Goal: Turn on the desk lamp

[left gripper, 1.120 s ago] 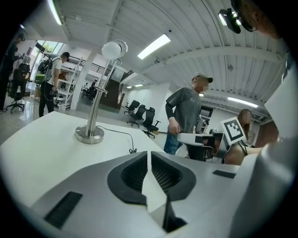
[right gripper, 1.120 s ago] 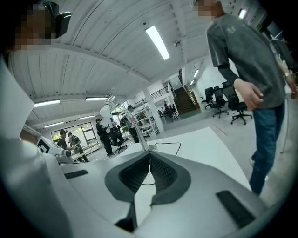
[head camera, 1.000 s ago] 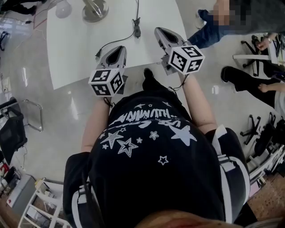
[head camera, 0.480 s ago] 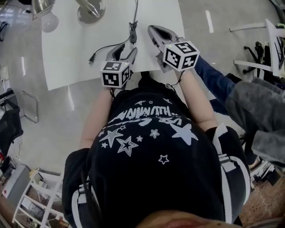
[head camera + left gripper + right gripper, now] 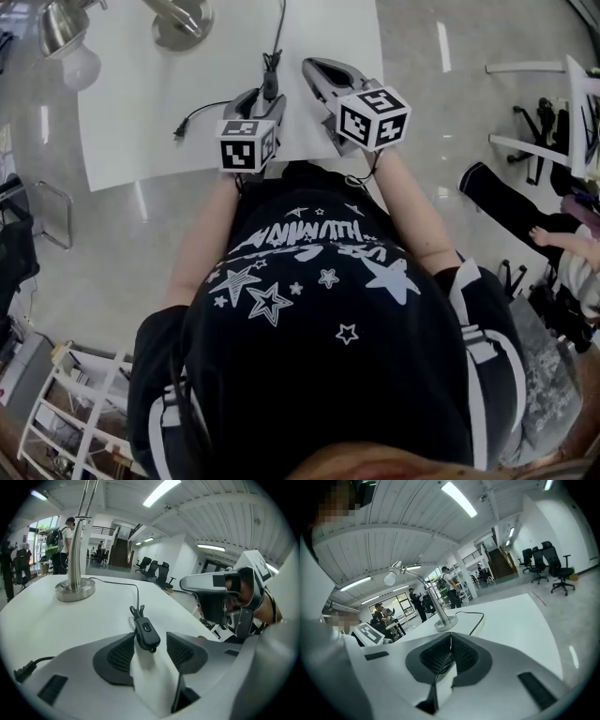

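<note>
The desk lamp's round metal base [image 5: 178,21] [image 5: 75,588] [image 5: 445,624] stands at the far side of the white table [image 5: 141,103], its head and bulb [image 5: 66,42] [image 5: 396,573] reaching left. Its black cord runs toward me to an inline switch [image 5: 271,66] [image 5: 147,633]. My left gripper [image 5: 262,96] [image 5: 151,644] has its jaws opening, and the switch lies between the pads with a gap on each side. My right gripper [image 5: 315,67] [image 5: 451,641] hovers just right of the switch, pads shut together on nothing.
The cord's plug [image 5: 183,129] [image 5: 26,670] lies loose on the table to the left of my left gripper. Beyond the table stand several people [image 5: 449,588] and office chairs [image 5: 546,564]. A person's legs [image 5: 525,211] and chair parts [image 5: 562,112] lie at the right on the floor.
My left gripper has moved forward and right to the inline switch, and its jaws have gone from shut to wide apart around it. The right gripper has shifted slightly left.
</note>
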The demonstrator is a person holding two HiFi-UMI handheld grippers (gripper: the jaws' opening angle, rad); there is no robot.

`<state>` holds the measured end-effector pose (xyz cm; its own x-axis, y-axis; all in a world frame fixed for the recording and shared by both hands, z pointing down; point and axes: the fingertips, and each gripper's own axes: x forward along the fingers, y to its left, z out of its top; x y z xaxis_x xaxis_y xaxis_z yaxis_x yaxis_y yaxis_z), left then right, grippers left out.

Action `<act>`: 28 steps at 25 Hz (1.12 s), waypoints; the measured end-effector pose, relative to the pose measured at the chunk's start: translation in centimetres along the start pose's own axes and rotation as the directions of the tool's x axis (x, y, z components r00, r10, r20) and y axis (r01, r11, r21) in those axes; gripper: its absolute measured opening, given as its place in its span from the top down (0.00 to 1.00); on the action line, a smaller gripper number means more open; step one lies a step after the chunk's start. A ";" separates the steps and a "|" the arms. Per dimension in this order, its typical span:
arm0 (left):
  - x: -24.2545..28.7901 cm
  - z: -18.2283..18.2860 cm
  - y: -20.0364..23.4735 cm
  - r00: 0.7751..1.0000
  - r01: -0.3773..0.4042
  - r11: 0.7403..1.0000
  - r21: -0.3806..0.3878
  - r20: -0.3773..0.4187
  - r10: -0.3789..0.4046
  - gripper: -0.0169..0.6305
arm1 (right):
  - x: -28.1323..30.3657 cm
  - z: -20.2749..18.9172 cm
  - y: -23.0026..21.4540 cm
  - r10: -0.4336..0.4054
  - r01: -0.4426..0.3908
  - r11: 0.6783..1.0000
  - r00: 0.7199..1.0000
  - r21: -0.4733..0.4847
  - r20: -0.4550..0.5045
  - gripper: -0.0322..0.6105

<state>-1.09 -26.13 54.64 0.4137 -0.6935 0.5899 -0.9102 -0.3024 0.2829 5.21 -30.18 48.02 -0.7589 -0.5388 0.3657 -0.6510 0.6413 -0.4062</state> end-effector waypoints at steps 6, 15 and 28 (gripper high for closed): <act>0.9 -0.2 0.2 0.999 -0.025 1.000 0.018 -0.028 0.025 0.64 | 0.6 -0.5 -0.5 0.026 -0.027 1.000 0.999 -0.004 -0.032 0.94; 1.1 -0.4 0.6 0.998 -0.050 0.999 -0.004 -0.042 0.049 0.73 | 2.1 -1.4 0.1 0.092 -0.094 0.995 0.992 -0.025 -0.089 0.94; 1.1 -0.4 0.9 0.997 -0.045 0.999 0.011 -0.057 0.045 0.75 | 6.3 -4.3 2.6 0.250 -0.281 0.956 0.931 -0.084 -0.267 0.94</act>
<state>-1.48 -26.90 55.81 0.3724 -0.6677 0.6446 -0.9280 -0.2782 0.2480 -1.19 -29.59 52.88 -0.8648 -0.1959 0.4623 -0.4082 0.8104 -0.4203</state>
